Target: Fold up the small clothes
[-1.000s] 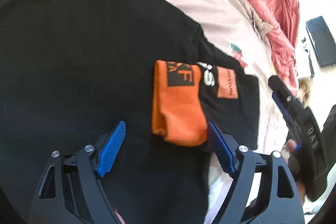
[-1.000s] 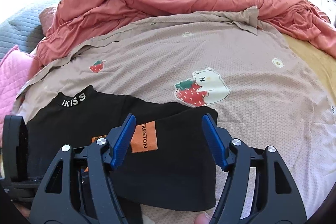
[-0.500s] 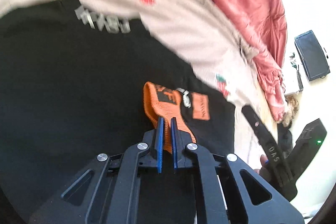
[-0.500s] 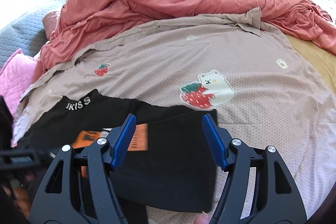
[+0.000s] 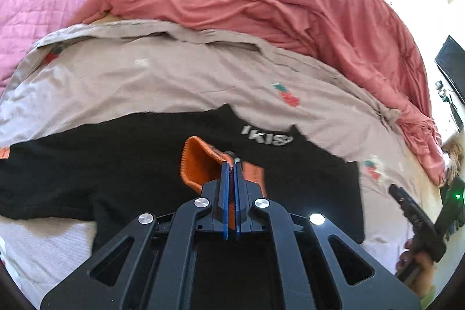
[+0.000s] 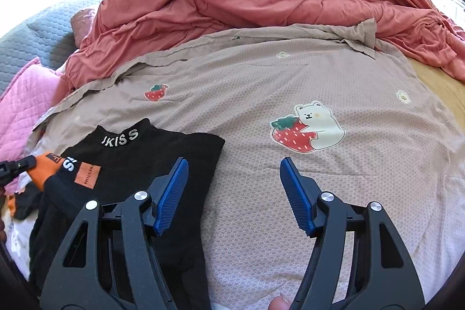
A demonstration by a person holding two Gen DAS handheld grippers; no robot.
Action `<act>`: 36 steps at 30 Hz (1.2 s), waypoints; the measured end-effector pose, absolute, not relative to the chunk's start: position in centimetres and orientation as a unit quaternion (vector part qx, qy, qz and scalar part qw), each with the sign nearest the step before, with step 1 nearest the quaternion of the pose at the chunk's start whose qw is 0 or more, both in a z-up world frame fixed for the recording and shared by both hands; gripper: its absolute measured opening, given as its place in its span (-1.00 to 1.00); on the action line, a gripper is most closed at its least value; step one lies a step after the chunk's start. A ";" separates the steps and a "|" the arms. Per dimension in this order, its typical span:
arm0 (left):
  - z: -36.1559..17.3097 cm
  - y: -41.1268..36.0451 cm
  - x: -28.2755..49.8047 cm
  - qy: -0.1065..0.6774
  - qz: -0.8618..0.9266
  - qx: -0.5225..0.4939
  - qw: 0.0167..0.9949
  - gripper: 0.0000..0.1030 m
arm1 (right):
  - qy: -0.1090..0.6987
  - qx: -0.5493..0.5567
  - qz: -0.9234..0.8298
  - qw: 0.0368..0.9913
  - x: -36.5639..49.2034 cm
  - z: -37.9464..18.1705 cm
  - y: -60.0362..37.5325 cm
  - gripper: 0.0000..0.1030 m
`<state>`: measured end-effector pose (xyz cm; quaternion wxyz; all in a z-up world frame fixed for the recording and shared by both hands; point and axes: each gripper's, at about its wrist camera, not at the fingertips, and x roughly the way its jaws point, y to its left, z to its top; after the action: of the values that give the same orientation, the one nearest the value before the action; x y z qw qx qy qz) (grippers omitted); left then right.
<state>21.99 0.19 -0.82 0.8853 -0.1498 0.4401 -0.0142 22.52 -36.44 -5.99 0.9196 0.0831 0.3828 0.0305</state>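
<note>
Left tongs (image 5: pixel 230 164) on apparently upright orange cuff (image 5: pixel 200 161)

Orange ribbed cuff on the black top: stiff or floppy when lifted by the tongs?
Likely floppy: the orange ribbed knit cuff bends over where the left tongs pinch it. Probably light, as one thin pinch holds it. It would likely drag the black knit top along, being attached.

The left gripper (image 5: pixel 230 164) is clamped shut on fabric; the right gripper (image 6: pixel 234 164) gapes, angled downward.
</note>
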 end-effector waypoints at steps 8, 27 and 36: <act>-5.0 3.2 21.6 0.463 0.018 -0.104 0.880 -0.96 | 0.399 0.053 0.084 0.911 22.5 -7.1 -32.3 0.14; -5.4 2.1 23.4 0.442 -0.001 -0.122 0.889 -0.83 | 0.418 0.057 0.084 0.903 22.8 -8.3 -32.1 0.14; -8.3 2.7 24.0 0.484 0.034 -0.070 0.872 -0.65 | 0.417 -0.002 0.135 0.899 22.0 -9.0 -27.7 0.14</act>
<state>24.03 2.71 -8.28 0.8716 -0.0701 0.4839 0.0345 22.03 -27.67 -8.97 0.8989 -0.0022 0.4170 0.1348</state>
